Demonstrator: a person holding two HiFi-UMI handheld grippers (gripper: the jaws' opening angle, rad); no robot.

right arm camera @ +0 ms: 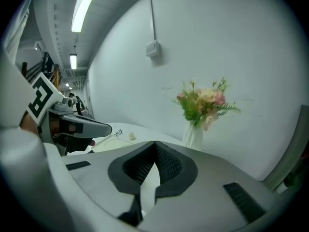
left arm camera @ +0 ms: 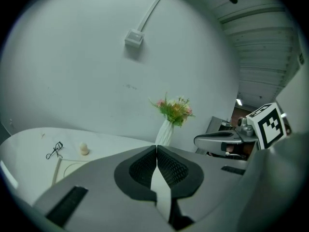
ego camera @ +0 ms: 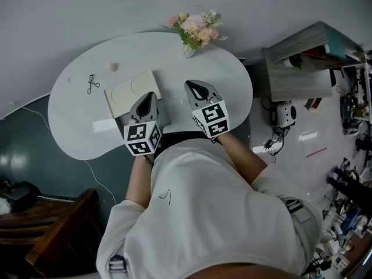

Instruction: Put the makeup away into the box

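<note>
A closed cream box (ego camera: 131,90) lies on the white table (ego camera: 75,121), in front of the person. Beyond it to the left lie a black eyelash curler (ego camera: 92,83) and a small beige sponge (ego camera: 113,67). The left gripper view shows the same curler (left arm camera: 54,150), sponge (left arm camera: 84,149) and box (left arm camera: 70,169). My left gripper (ego camera: 152,94) hovers over the box's right edge, jaws shut and empty (left arm camera: 157,148). My right gripper (ego camera: 192,85) hangs beside it over bare table, also shut on nothing (right arm camera: 155,143).
A white vase of pink flowers (ego camera: 195,31) stands at the table's far edge. A white strip (ego camera: 104,125) lies at the box's near left corner. A grey shelf unit (ego camera: 299,68) stands to the right and a wooden chair (ego camera: 52,231) at lower left.
</note>
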